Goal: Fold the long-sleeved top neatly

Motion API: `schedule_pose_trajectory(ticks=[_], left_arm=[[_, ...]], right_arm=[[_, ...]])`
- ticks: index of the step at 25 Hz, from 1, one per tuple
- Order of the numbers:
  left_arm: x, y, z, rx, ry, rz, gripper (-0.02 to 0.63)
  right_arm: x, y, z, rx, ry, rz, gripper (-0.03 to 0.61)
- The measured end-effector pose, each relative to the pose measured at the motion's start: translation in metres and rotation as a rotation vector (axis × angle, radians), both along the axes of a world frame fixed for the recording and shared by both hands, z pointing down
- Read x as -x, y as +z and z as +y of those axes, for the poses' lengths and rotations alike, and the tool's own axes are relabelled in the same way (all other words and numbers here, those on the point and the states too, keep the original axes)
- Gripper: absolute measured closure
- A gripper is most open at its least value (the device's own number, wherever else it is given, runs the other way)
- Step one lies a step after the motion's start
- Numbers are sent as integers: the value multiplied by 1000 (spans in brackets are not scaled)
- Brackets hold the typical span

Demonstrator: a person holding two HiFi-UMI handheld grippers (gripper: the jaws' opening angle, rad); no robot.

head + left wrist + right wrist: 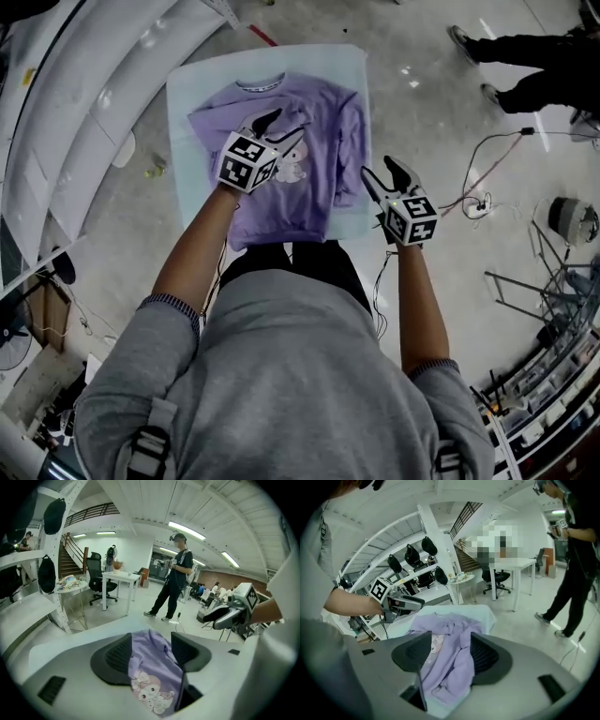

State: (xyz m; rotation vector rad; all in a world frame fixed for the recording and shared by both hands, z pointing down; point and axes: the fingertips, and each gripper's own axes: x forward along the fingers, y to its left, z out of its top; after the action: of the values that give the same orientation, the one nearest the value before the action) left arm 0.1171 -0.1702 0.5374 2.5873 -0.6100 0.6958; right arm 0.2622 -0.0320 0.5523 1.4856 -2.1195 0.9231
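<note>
While the purple top point(319, 141) lies inside the table point(197, 84) edges, left gripper point(286, 124) above and right gripper point(379, 167) alongside both gape empty.

The long-sleeved top point(314, 122) in front of you is plain lilac, with a white-and-pink cartoon print point(292, 167) on the chest and a white neckband point(260, 85) edged with a thin dark stripe, and it lies on a pale blue-white table cover point(192, 84). Your left gripper point(286, 125) and right gripper point(378, 167) both have black jaws and a white cube patterned with black square markers. Your sweatshirt point(281, 375) is grey with finely striped cuffs point(173, 305), the floor point(441, 122) is glossy grey with a short red strip point(263, 36), and the bystander point(534, 56) wears black.
</note>
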Motion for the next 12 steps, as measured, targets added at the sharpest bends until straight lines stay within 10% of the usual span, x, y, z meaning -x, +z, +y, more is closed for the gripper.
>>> schedule_pose_trajectory(ticks=[12], left_arm=[[-5, -61, 115, -31, 193, 135, 322]], right_arm=[[8, -18, 68, -12, 288, 30, 301]])
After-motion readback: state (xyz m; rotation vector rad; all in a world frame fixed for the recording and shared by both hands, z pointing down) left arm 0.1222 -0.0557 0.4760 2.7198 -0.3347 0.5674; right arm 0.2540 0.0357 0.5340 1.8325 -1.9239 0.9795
